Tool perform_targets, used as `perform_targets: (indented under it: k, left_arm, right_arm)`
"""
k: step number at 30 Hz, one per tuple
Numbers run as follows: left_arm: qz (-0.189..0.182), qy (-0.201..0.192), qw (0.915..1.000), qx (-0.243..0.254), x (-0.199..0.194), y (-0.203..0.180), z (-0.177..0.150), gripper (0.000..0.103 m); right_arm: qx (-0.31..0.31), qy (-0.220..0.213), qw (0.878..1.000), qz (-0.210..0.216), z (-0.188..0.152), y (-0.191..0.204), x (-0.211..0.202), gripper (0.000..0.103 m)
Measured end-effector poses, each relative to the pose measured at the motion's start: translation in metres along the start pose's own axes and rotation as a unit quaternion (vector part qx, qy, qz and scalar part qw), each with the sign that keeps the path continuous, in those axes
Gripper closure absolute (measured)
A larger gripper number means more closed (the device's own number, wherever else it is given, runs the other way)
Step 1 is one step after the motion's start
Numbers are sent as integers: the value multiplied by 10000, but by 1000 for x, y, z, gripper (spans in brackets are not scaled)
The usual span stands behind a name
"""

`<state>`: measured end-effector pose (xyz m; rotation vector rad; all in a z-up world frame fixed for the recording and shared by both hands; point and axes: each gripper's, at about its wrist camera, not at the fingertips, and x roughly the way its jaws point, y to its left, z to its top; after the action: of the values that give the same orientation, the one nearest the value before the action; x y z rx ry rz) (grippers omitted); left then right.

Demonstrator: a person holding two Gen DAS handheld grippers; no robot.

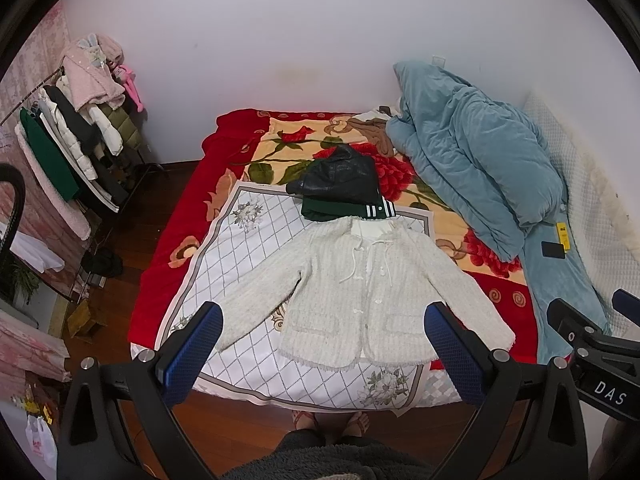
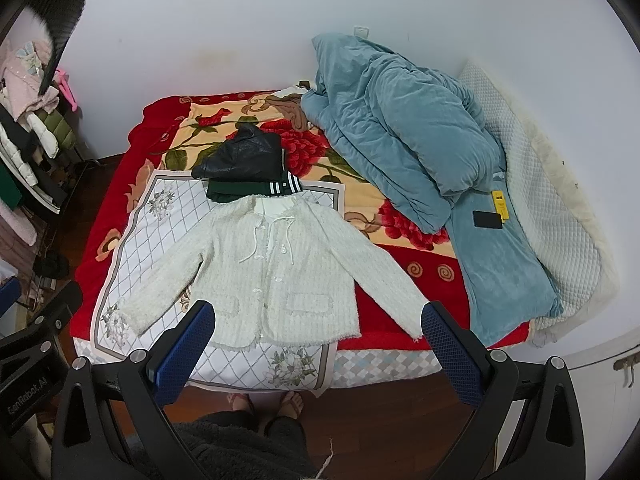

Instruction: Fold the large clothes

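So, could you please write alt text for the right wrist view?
A white knit jacket lies flat, sleeves spread, on a patterned cloth on the bed, with folded dark clothes behind it. The open right gripper hovers above, holding nothing.

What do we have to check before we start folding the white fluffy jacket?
1. White jacket lies flat, front up, sleeves spread: ok.
2. Left gripper open and holding nothing: ok.
3. Right gripper open and holding nothing: ok.
4. Jacket buttoned shut: cannot tell.
5. Room above the collar: not ok, the folded dark clothes sit right against it.
6. Jacket fully on the white mat: not ok, one sleeve lies on the red blanket.
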<state>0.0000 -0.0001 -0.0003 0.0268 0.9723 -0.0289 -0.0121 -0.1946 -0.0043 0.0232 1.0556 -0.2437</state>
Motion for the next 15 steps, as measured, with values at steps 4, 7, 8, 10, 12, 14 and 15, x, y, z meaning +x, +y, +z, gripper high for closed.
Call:
perform_targets:
  k: [4,7,8,10,12,14,15]
  left_arm:
    - [-20,12,10000,15,1,-1,0,0]
    - [-50,27,10000,52,5,-1,13,0]
    - [-66,31,10000,64,5,-1,13,0]
    - [-90,36,9999,84,10,-2,13,0]
    - [-130,34,9998,121,13,3,18,0]
    - [-80,-45,9998,174,20,5,23,0]
    - [-30,-128,9997,229,27,4,27,0]
  right_arm:
    - [0,-6,10000,-8,0,0,0,0]
    - [6,-6,10000,-3,-1,-1,0,0]
    - [11,-3,10000,-17,0,0,0,0]
    - [45,8,10000,-33,3,2,-1,0]
    - [105,16,9999,-66,7,3,-1,0]
    - [183,28,9998,-76,9,5,3,0]
    - [280,0,9996,-49,12,2,8,0]
